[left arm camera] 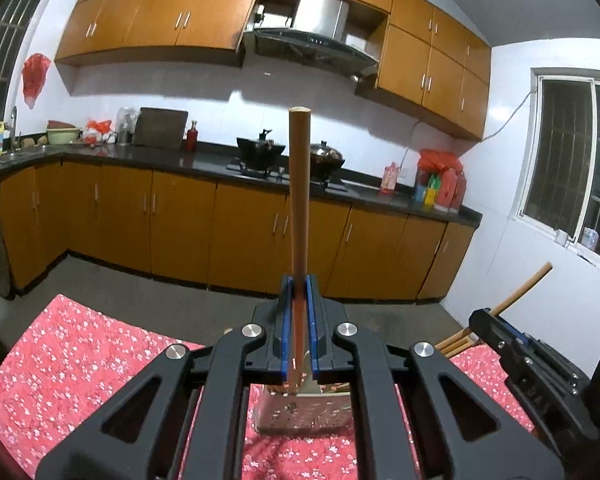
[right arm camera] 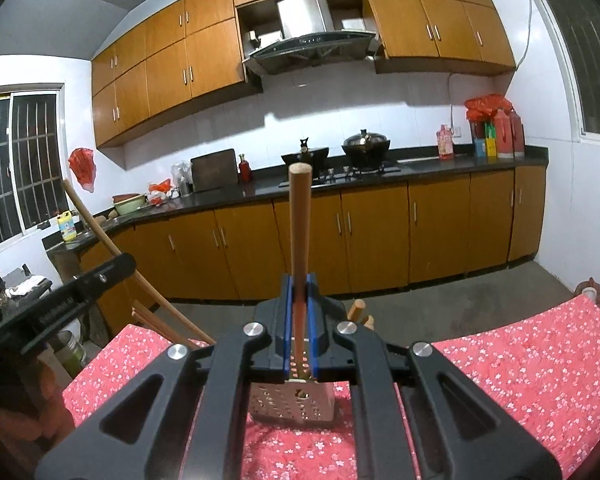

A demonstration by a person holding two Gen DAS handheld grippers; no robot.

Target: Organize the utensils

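Note:
In the left wrist view my left gripper (left arm camera: pixel 299 280) is shut on a wooden chopstick (left arm camera: pixel 299 200) that points forward and up. Under it a perforated metal utensil holder (left arm camera: pixel 300 416) stands on the red floral tablecloth (left arm camera: pixel 80 360). At the right of that view my right gripper (left arm camera: pixel 496 320) grips its own chopstick (left arm camera: pixel 528 286). The right wrist view shows the right gripper (right arm camera: pixel 299 280) shut on that chopstick (right arm camera: pixel 299 220) above the holder (right arm camera: pixel 292 404). At its left edge are the left gripper (right arm camera: pixel 120 264) and its stick (right arm camera: pixel 96 224).
More chopstick ends (right arm camera: pixel 358 309) poke up behind the right gripper, others (left arm camera: pixel 456 342) lie near the table's far side. A small jar (right arm camera: pixel 590 292) sits at the cloth's far right corner. Beyond the table are bare floor, brown cabinets and a counter (left arm camera: pixel 204 160) with woks and bottles.

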